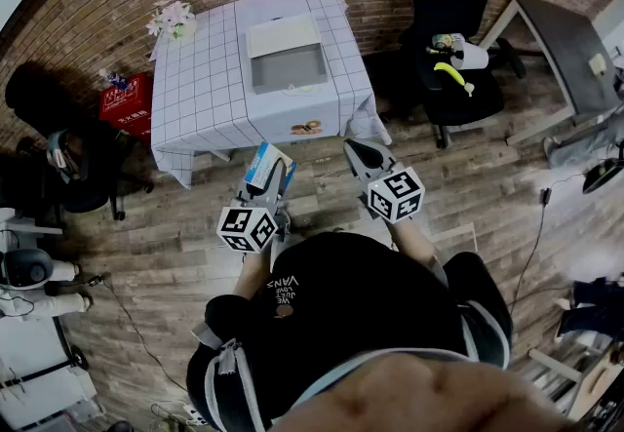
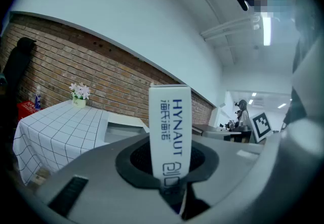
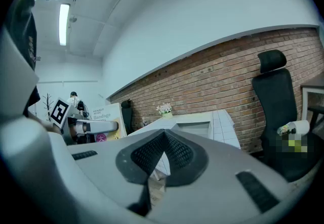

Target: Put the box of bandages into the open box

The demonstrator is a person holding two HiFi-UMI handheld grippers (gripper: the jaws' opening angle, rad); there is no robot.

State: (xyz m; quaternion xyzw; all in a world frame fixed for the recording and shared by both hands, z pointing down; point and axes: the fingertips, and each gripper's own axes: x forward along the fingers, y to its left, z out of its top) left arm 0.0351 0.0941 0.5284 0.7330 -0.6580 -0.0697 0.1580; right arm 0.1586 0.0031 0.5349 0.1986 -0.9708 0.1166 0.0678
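Fairly bright, even indoor light falls from above: a ceiling tube light (image 2: pixel 267 30) glares white in the left gripper view, a second tube light (image 3: pixel 63 24) in the right gripper view. In the head view, shadows on the wooden floor (image 1: pixel 468 186) are soft. All views bow straight lines, the brick wall (image 2: pixel 101 74) curving, and darken to black corners. Print on the box of bandages (image 2: pixel 170 137) is sharp; the nearest foreground below is blurred.

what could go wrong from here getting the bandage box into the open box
1. The left hand-held gripper grips the bandage box near one end, with most of it standing clear of the pads, so it could pivot or slip in transit.
2. The open box sits on a draped tablecloth; a bump against its rim might shove it.
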